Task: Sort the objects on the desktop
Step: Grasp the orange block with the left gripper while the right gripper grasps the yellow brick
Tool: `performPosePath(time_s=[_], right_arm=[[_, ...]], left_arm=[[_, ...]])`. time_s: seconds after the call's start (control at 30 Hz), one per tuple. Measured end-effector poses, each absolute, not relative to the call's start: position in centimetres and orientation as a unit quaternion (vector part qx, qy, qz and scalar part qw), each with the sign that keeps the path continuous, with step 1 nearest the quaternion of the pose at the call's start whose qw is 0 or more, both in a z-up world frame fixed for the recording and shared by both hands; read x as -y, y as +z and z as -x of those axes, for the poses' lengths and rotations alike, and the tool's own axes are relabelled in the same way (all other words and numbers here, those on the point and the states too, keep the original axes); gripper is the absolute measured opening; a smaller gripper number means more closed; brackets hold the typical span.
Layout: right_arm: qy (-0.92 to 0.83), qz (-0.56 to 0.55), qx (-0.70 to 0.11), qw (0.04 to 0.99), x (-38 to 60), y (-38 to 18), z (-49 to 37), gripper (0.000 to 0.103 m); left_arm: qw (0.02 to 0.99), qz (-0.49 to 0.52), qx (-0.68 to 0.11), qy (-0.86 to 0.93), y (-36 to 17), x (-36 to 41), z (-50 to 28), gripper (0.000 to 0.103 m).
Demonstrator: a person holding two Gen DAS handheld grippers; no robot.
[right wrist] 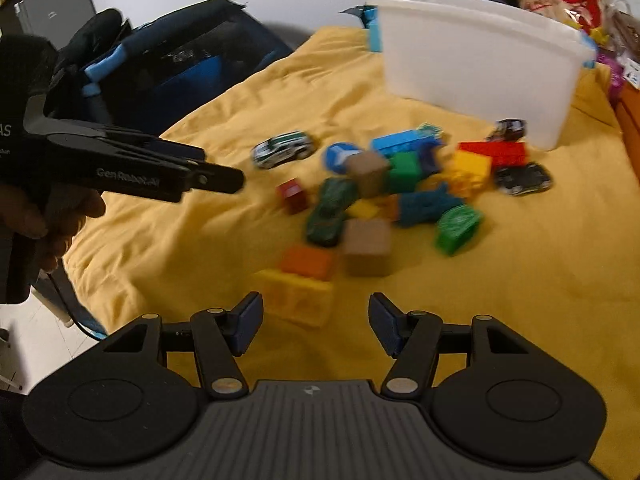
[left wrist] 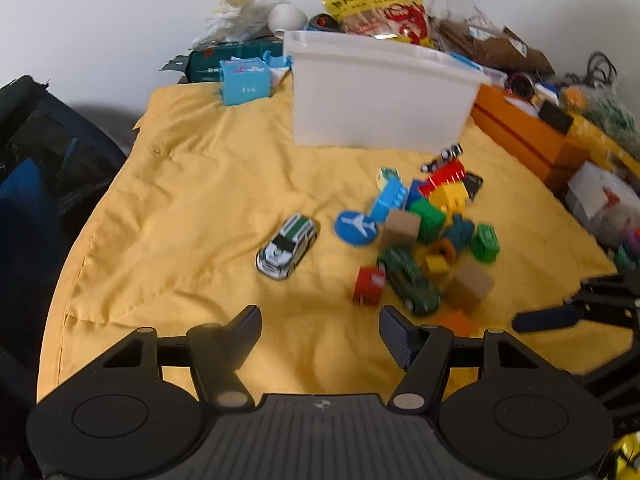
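Left hand-held gripper [left wrist: 320, 328] agape above yellow cloth [left wrist: 180, 200]

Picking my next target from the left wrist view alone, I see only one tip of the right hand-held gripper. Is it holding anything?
Observer: No. The right hand-held gripper is open and its pads press on nothing.
Operator: What lies nearest to it?
Observer: A yellow block on the cloth, just ahead of its fingers, nearer the left one. Your own gripper hides it from your view.
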State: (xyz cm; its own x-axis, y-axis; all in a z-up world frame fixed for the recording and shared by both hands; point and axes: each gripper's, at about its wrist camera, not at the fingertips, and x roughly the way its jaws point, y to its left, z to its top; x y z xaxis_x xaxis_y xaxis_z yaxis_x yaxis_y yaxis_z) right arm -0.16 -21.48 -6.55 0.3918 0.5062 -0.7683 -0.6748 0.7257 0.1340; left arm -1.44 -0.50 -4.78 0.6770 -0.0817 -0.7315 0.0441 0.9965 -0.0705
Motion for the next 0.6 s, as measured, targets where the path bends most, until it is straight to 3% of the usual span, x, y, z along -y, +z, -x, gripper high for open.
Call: performPosePath(time_s=[0.17, 0.27, 0.6], right_arm=[[0.335, 0.102, -0.415, 0.84, 19.7, -7.6, 0.4, 0.064], [0.329, 0.099, -0.422, 0.839, 19.3, -8.4, 0.4, 0.055], [0.261, 0.057, -0.405, 0.874, 26.0, -6.0, -0.4, 0.055]], left_arm=[[0.915, 0.017, -0.402, -0.038, -5.2, 0.7, 2.5, 0.069], [0.914, 0.013, -0.403, -0.044, -5.4, 1.3, 3.2, 0.068], [0.908, 0.017, -0.406, -0.099, -6.2, 6.8, 2.1, 0.069]])
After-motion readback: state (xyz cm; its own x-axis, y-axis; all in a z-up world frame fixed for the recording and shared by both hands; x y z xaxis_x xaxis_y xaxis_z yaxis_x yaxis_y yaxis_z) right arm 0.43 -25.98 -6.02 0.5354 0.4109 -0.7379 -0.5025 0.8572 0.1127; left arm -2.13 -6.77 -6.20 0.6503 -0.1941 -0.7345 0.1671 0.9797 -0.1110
